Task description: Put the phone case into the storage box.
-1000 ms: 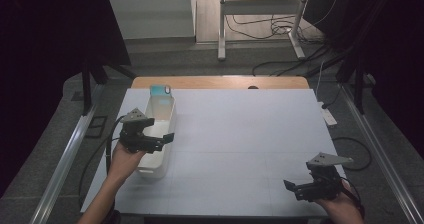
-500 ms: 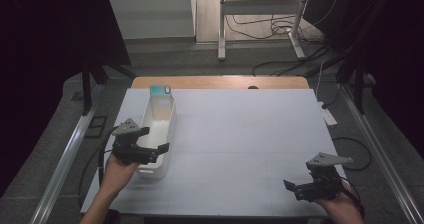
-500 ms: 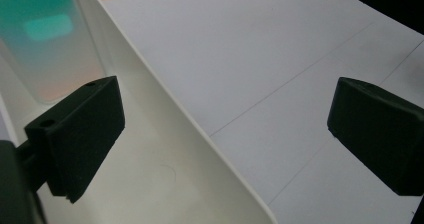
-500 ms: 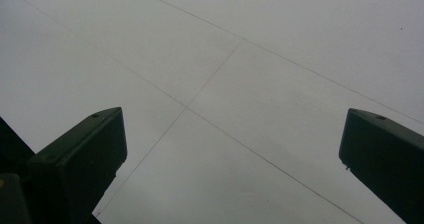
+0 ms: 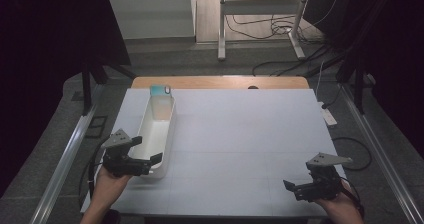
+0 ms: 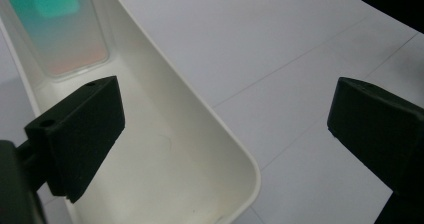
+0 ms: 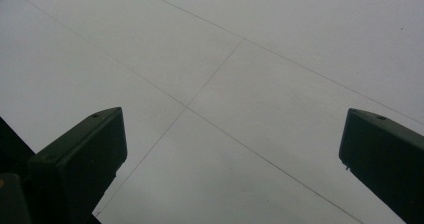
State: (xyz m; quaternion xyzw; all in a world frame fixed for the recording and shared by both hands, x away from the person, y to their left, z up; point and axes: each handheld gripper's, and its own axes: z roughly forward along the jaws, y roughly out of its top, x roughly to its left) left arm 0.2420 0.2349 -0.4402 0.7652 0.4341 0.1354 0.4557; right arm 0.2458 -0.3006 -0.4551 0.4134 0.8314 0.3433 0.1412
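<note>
Landmark: white tray [image 5: 159, 134], long and narrow, lying on the white table [image 5: 250, 144] along its left side, long axis running away from the person.

1. Left gripper [image 5: 145, 163]: at the tray's near end, held in the person's left hand [image 5: 107, 180]. Jaws wide apart, holding nothing. In the left gripper view one jaw sits over the tray's inside, the other over the table outside the tray's wall, so the near rim [image 6: 252, 171] lies between them.

2. Phone [image 5: 161, 90]: at the tray's far end, leaning against the end wall, its teal top rising above the rim. In the left gripper view its back shades from teal to pale orange [image 6: 60, 29].

3. Right gripper [image 5: 300, 188]: well apart from the tray, near the table's near right corner, held in the person's right hand [image 5: 345, 209]. Jaws wide apart, empty, over bare table surface.
</note>
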